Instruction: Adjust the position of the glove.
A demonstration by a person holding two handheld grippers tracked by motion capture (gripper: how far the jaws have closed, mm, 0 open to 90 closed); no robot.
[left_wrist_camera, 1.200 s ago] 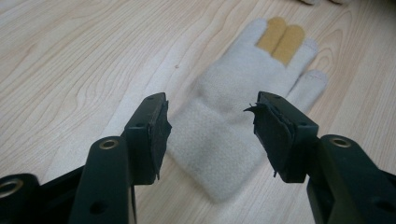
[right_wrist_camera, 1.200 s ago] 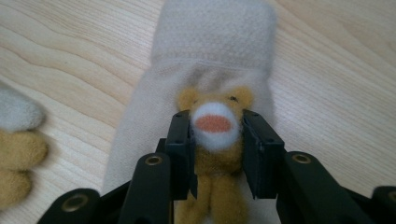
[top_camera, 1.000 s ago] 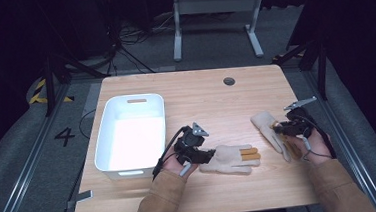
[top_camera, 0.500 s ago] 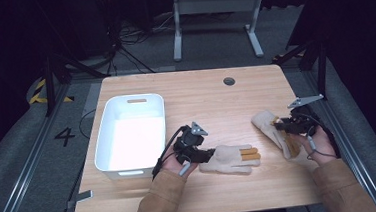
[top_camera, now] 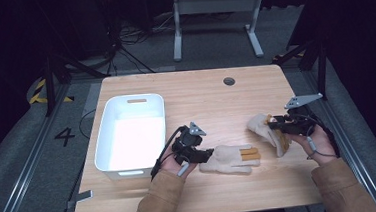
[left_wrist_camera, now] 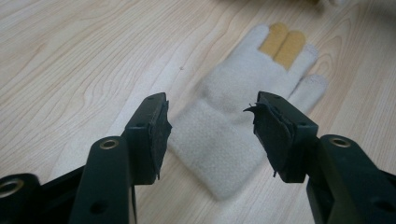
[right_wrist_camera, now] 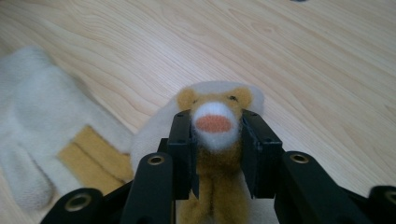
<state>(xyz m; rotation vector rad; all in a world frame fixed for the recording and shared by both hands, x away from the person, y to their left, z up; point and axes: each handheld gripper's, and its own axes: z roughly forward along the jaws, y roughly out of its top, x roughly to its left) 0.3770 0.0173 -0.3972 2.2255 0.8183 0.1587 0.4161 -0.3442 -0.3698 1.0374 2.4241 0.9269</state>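
The white bin (top_camera: 130, 135) stands to the left of the left gripper (top_camera: 195, 153), on the wooden table (top_camera: 200, 92). That gripper hovers low with its fingers (left_wrist_camera: 152, 133) spread apart and nothing between the pads; the flat glove (left_wrist_camera: 243, 107) lies just ahead of them, cuff end nearest, its two tan fingertips pointing away. This glove looks like soft fleece: light, limp, likely to fold and droop wherever it is lifted. The thicker cuff, right in front of the open jaws, seems the best place to pinch, since it gives the pads bulk to bite on.

Further right, the right gripper (top_camera: 283, 125) has its fingers (right_wrist_camera: 183, 140) closed on the second glove (right_wrist_camera: 215, 126), pinching the plush animal face at its white muzzle, one pad on each side. The stuffed part squashes under the pads, so the grip should hold without slipping, though the rest of this glove will probably hang loose below it.
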